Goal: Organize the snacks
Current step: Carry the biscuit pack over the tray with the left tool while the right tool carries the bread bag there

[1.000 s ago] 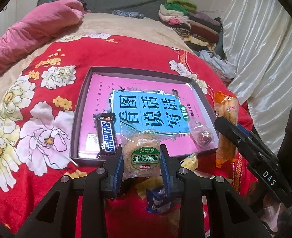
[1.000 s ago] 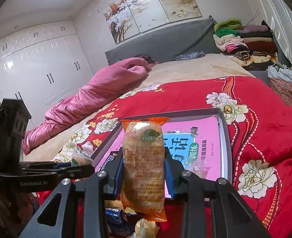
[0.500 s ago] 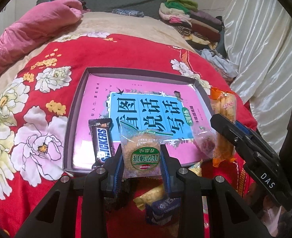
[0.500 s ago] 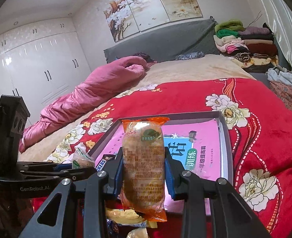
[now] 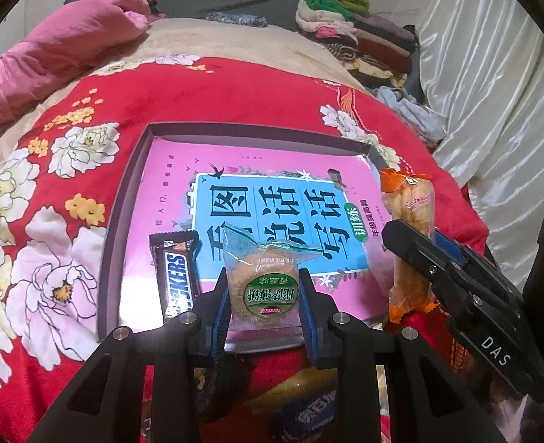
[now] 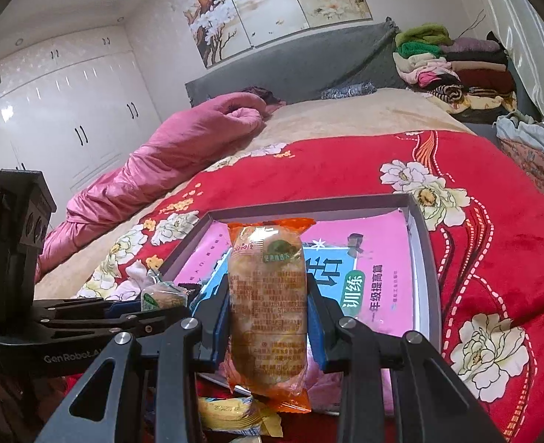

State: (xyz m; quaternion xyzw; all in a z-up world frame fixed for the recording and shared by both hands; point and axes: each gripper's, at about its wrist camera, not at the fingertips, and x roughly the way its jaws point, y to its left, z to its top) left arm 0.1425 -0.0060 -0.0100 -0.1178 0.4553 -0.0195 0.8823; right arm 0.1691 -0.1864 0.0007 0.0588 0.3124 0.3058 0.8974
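Both grippers are hovering over the tray's [image 5: 124, 199] near edge: left gripper [image 5: 264, 295] clamping the round cake [image 5: 266, 288], right gripper [image 6: 268, 317] clamping the upright bread packet [image 6: 268, 295].

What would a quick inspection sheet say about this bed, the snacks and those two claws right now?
Surface: red floral blanket on a bed; shallow grey tray holding a pink book.
Job's things: Snickers bar in the tray; round cake packet; orange-ended bread packet.
Clutter: loose snacks at the blanket's near edge.
Claws: left claw shut on the cake packet; right claw shut on the bread packet.
Cables: nothing seen.
Surroundings: pink quilt, folded clothes, white wardrobe, curtain.
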